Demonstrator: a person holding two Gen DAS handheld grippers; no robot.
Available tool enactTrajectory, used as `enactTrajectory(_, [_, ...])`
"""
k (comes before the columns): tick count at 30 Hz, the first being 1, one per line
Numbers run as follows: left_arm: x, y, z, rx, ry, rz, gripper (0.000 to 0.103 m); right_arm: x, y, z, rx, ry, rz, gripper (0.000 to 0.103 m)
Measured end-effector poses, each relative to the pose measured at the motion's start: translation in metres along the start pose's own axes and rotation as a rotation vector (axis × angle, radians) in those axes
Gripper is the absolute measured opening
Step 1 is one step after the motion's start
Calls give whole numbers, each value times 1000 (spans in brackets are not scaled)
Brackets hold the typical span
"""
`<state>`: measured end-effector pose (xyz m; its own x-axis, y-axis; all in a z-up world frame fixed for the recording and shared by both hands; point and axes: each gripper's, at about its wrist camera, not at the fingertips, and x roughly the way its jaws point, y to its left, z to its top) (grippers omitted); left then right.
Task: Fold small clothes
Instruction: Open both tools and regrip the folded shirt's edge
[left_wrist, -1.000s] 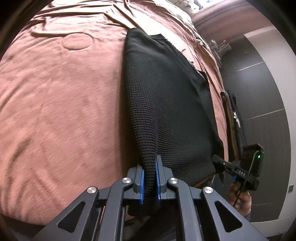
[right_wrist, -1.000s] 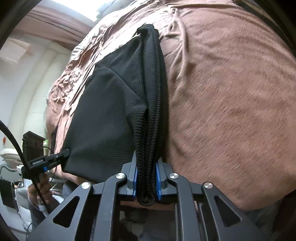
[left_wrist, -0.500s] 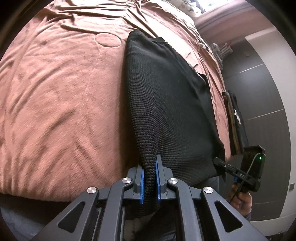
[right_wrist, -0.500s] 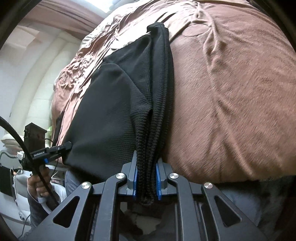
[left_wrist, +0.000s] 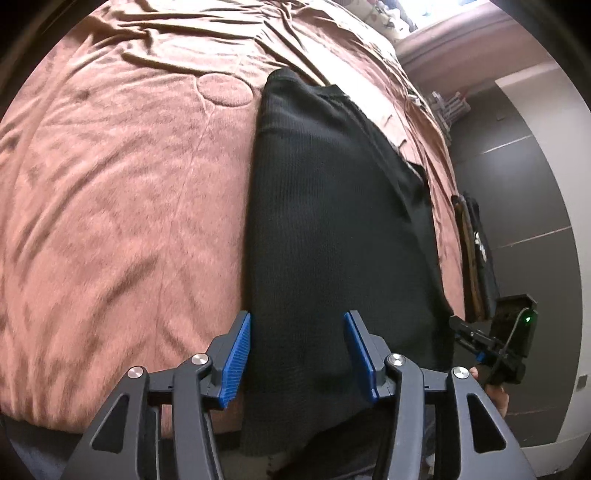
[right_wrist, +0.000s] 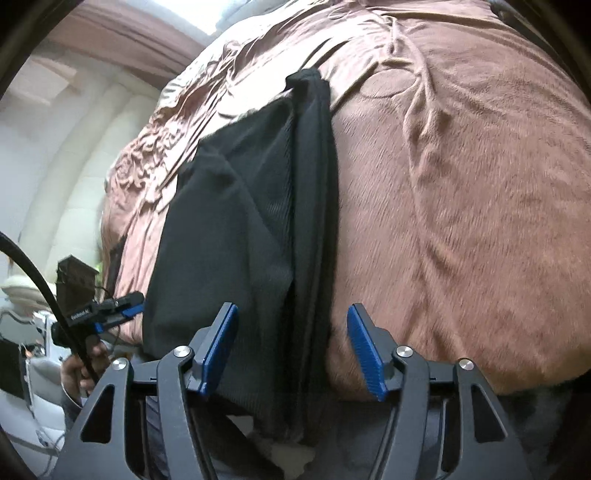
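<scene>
Both jaws opening: left gripper (left_wrist: 297, 356) and right gripper (right_wrist: 291, 349) release black knit garment (left_wrist: 332, 229); we should withdraw straight, avoiding snags.

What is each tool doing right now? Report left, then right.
Left tool: jaws opening, pads clear of the black knit garment lying between them.
Right tool: jaws opening, the garment's folded edge between the pads, not gripped.

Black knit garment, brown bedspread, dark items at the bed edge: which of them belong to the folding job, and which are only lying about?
Belong to the job:
- black knit garment
- left gripper, jaws opening, garment between them
- right gripper, jaws opening, garment between them

Only lying about:
- brown bedspread, the work surface
- dark items at the bed edge
</scene>
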<state>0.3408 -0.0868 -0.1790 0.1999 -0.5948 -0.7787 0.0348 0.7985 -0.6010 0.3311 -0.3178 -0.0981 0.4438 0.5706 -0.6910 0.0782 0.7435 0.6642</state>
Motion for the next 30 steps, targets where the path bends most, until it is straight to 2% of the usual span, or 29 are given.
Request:
enactTrajectory(9, [19,6,28,-14,-3,1,52,24,-33,25,55,-12,122,59])
enactTrajectory(23, [37,14,86,-47,-32,-29,52,81,-38,88,61,25,217,59])
enactTrajectory(29, [44,20,111,-63,-36,-73,52,106,-31,109,33,41,244,59])
enactTrajectory(30, [45,21,114,-64,-38,-80,52,111,-31,112,31,42,248,56])
